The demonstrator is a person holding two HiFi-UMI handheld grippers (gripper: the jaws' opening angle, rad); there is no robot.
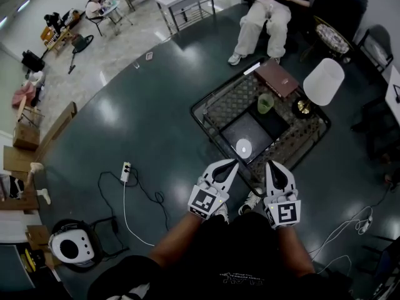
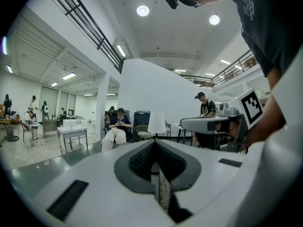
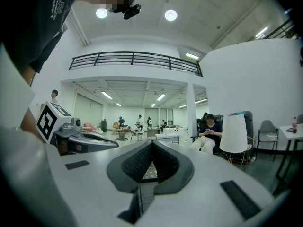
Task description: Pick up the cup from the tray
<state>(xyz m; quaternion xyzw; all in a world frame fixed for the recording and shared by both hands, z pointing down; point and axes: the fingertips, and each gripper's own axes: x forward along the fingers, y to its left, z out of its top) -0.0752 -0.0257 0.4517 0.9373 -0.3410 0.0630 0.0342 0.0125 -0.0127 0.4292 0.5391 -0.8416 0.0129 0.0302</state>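
Note:
A translucent green cup (image 1: 265, 103) stands upright at the far edge of a dark tray (image 1: 255, 132) on a low wicker-and-glass table (image 1: 310, 136). A white round patch (image 1: 244, 147) shows on the tray's near part. My left gripper (image 1: 233, 163) is shut and empty, with its tip at the table's near edge. Beside it, my right gripper (image 1: 273, 165) is also shut on nothing, its tip over the near rim. Both sit well short of the cup. In the left gripper view the left gripper (image 2: 155, 142) points level across the room, and so does the right gripper (image 3: 152, 142) in the right gripper view; neither view shows the cup.
A brown book (image 1: 277, 78) and a white lamp shade (image 1: 323, 81) sit at the table's far side. A seated person (image 1: 269, 11) is beyond it. On the floor lie a power strip (image 1: 125, 170) with cables and a round white device (image 1: 70, 247).

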